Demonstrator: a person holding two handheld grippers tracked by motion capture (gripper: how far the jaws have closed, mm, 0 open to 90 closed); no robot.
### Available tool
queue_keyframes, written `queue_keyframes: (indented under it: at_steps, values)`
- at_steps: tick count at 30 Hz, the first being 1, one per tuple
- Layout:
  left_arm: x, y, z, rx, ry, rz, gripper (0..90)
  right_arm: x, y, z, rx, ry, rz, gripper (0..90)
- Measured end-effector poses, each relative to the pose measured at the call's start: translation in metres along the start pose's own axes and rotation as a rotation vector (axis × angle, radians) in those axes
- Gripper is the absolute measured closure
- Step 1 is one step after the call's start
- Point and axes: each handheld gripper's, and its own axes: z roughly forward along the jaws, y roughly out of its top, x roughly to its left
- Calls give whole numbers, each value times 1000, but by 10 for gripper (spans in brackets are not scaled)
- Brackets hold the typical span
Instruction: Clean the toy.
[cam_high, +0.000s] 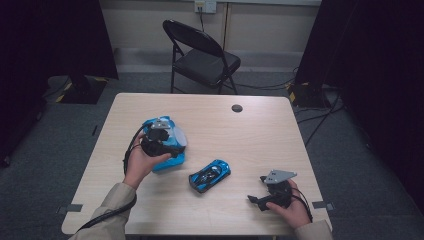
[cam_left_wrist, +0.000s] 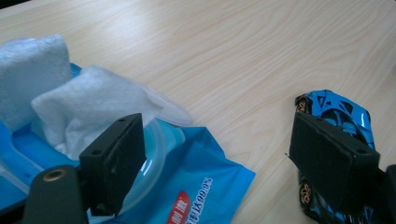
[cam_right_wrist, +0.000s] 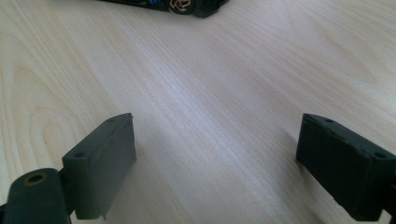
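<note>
A blue pack of wet wipes (cam_high: 170, 162) lies left of the table's middle. Its clear lid (cam_left_wrist: 156, 140) is flipped open and a white wipe (cam_left_wrist: 88, 105) sticks up out of it. My left gripper (cam_high: 159, 141) hovers over the pack. In the left gripper view this gripper (cam_left_wrist: 215, 135) stands open, the wipe just beyond its left jaw and nothing between the pads. A shiny blue toy car (cam_high: 210, 175) sits on the table to the pack's right, partly hidden behind the right jaw as the car (cam_left_wrist: 338, 109). My right gripper (cam_high: 257, 189) rests open near the front right corner, the car's underside (cam_right_wrist: 182, 4) ahead of it.
The light wooden table (cam_high: 250, 135) has a small dark round cap (cam_high: 237, 108) near its far edge. A black folding chair (cam_high: 202, 57) stands behind the table. Cables run over the floor at the right.
</note>
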Motion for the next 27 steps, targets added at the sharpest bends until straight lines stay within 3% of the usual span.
queue_keyframes:
  at_steps: [13,27]
  values:
    - [16,6,-8,-14,54,-17,187,0,0,0,0,0,0,113]
    - [36,4,9,9,131,-37,287,0,0,0,0,0,0,113]
